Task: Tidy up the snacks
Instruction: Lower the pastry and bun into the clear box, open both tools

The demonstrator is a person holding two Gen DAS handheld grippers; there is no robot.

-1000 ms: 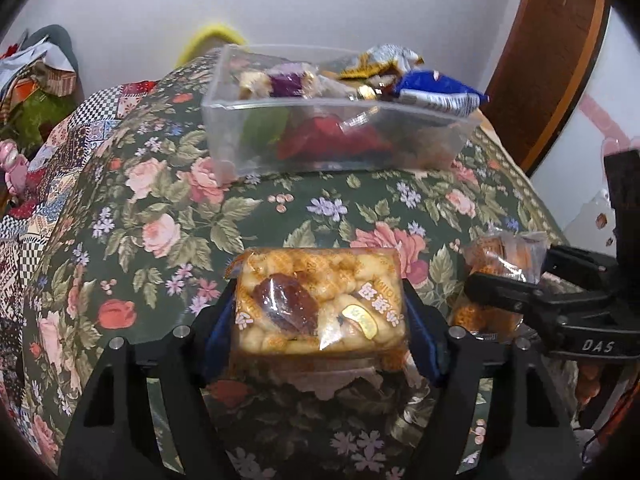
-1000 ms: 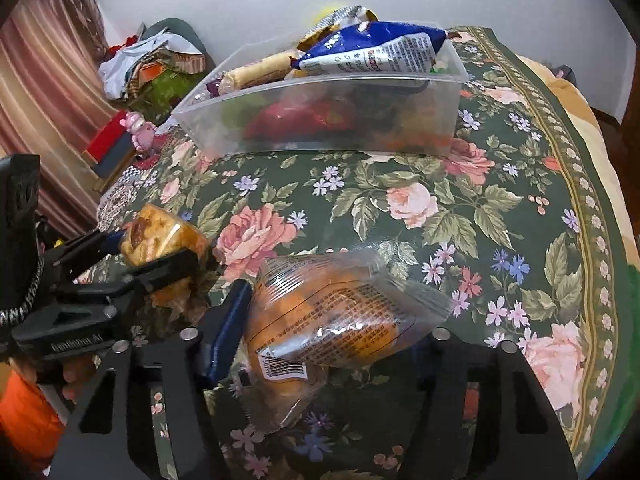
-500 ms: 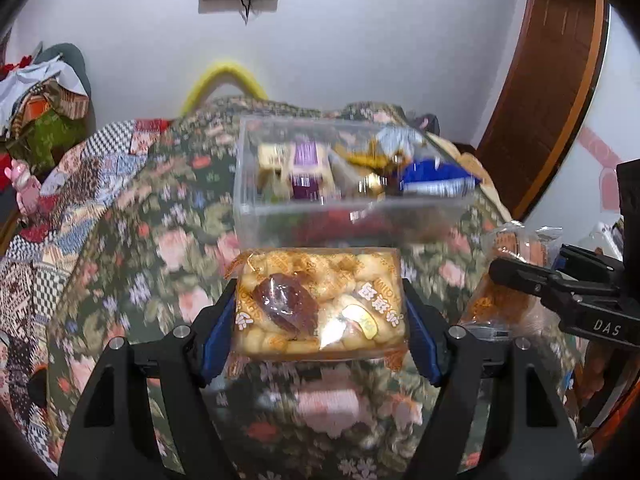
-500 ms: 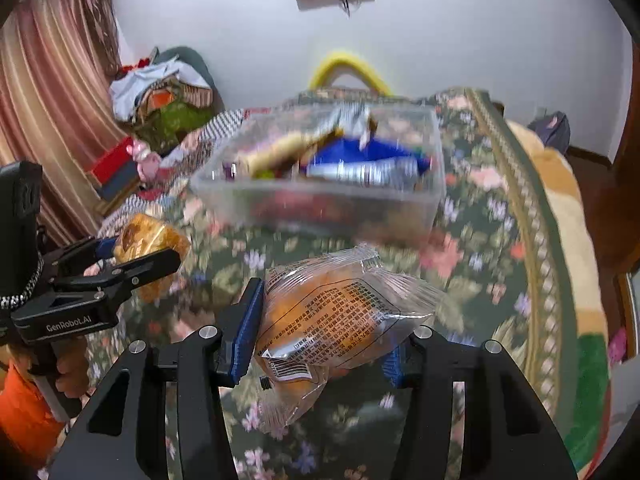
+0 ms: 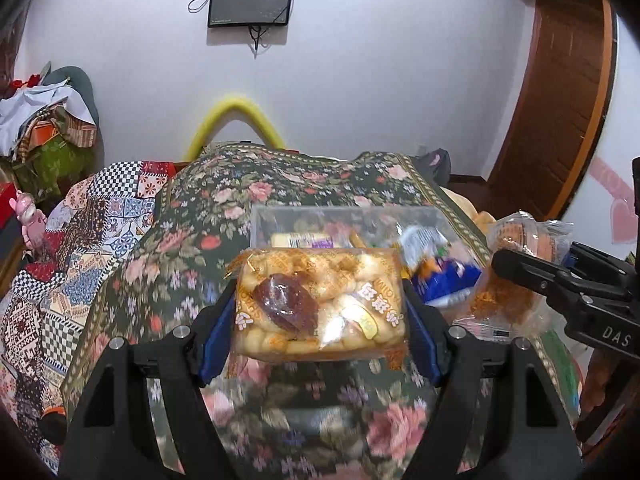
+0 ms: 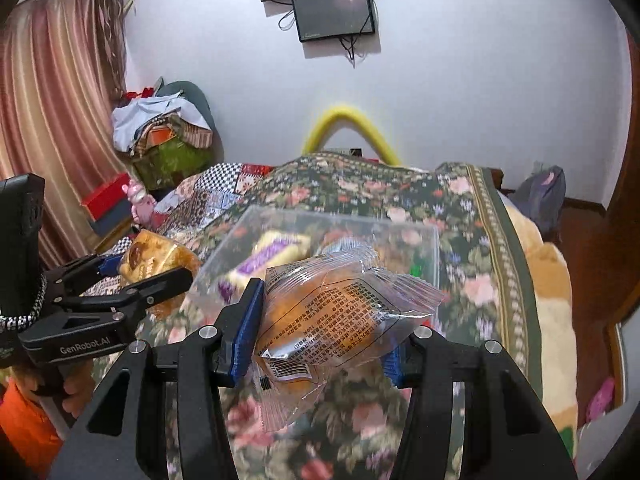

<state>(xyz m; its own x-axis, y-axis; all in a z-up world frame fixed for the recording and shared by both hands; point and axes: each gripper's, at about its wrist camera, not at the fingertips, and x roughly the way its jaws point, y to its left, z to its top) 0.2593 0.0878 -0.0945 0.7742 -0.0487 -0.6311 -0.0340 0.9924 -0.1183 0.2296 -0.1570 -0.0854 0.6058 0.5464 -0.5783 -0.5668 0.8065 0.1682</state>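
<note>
The left tool (image 5: pixel 320 312) pinches a rectangular snack pack (image 5: pixel 320 300) by its two short ends, blue pads (image 5: pixel 216 340) pressed against each end. The pack's long axis runs left to right across the jaws, its printed face turned up toward the camera, with pale puffed pieces and a dark red-brown piece showing through the clear wrap. It hangs in the air above the floral bedspread (image 5: pixel 168 248), just near of the clear plastic bin (image 5: pixel 344 216).

The right tool (image 6: pixel 320 332) pinches a clear-wrapped golden bun (image 6: pixel 340 312); its jaws have just been closing on the packet, which sits between them. The wrapper's long axis lies tilted, one crimped end pointing up to the far right, the other end with the barcode hanging down to the near left. It, too, is held clear of the bed, near of the bin (image 6: pixel 340 224).

The bin stands on the bedspread farther in, holding several wrapped snacks, among them a yellow-and-purple bar (image 6: pixel 264 256) and a blue packet (image 5: pixel 448 280). Each tool shows in the other's view: the right one at the right edge (image 5: pixel 520 276), the left one at the left edge (image 6: pixel 160 276), with a hand (image 6: pixel 76 388) below it.
</note>
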